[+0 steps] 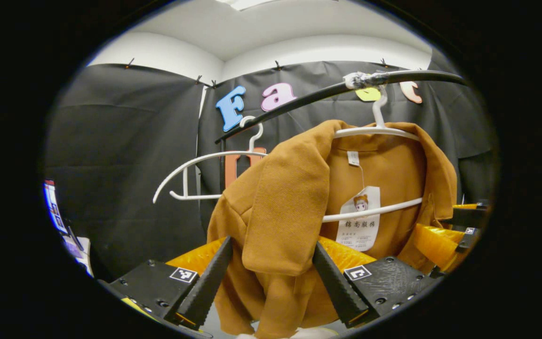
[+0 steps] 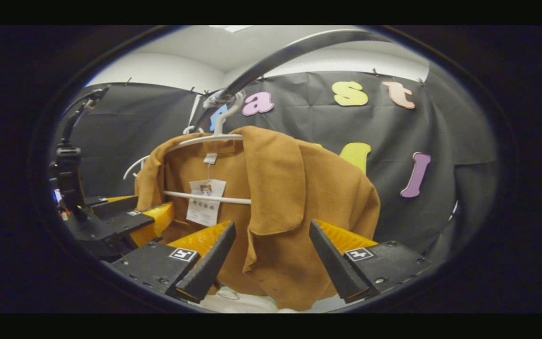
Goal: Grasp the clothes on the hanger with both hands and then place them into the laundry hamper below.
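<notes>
Fabric of a mustard-brown jacket [image 1: 294, 197] is hanging on a white hanger [image 1: 374, 134] from a dark rail [image 1: 393, 80], above both grippers. The left gripper [image 1: 271, 282] and right gripper [image 2: 271, 263] are each spreading their fingers wide around a front panel, likely readying a two-sided grasp. A paper tag [image 1: 359, 219] is dangling inside the collar.

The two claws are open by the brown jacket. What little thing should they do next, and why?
Probably squeeze both shut. The left gripper and right gripper each stand open with a front flap of the brown jacket between the fingers, and it is not yet pinched. It hangs on the white hanger.
</notes>
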The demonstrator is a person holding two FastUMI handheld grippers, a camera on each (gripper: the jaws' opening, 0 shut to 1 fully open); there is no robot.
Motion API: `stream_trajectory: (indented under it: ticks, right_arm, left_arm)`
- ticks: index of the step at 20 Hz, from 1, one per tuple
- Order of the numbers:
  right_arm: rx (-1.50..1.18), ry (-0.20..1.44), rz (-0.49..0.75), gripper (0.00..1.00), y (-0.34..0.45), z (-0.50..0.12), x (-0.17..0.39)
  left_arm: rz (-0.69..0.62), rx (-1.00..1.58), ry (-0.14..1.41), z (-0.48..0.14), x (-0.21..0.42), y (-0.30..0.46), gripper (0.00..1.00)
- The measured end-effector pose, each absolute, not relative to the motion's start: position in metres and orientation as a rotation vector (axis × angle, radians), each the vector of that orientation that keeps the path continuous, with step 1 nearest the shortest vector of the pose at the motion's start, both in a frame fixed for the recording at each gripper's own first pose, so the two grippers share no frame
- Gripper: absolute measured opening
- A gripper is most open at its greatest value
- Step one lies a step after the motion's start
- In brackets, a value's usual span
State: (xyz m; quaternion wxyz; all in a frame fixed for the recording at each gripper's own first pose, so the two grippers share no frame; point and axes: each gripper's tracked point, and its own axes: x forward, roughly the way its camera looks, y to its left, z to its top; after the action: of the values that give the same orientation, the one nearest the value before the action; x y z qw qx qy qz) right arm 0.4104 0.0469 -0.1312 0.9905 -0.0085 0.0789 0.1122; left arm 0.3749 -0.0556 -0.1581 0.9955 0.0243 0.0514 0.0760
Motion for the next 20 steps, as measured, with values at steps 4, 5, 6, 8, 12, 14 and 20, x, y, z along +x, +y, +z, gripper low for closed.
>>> stream_trajectory:
  ticks: [4, 5, 6, 8, 12, 14, 20]
  right_arm:
    - [-0.009, 0.153, 0.257, 0.82, 0.043, -0.133, 0.433]
    - [-0.002, 0.154, 0.28, 0.73, 0.042, -0.133, 0.436]
    - [0.012, 0.154, 0.289, 0.67, 0.039, -0.135, 0.438]
    - [0.036, 0.161, 0.289, 0.4, 0.026, -0.139, 0.444]
    - [0.095, 0.231, 0.384, 0.1, 0.025, -0.153, 0.446]
    - [0.118, 0.253, 0.45, 0.06, 0.028, -0.154, 0.446]
    - [0.274, 0.3, 0.689, 0.05, 0.026, -0.143, 0.437]
  left_arm:
    - [0.159, 0.052, 0.097, -0.159, 0.378, -0.054, 0.85]
    - [0.154, 0.055, 0.107, -0.161, 0.377, -0.056, 0.88]
    - [0.138, 0.05, 0.118, -0.164, 0.377, -0.057, 0.83]
    - [0.113, 0.023, 0.124, -0.165, 0.38, -0.063, 0.7]
    - [0.096, 0.019, 0.156, -0.174, 0.381, -0.062, 0.41]
    - [0.101, 0.027, 0.166, -0.175, 0.383, -0.059, 0.24]
    - [0.058, 0.05, 0.202, -0.179, 0.384, -0.057, 0.06]
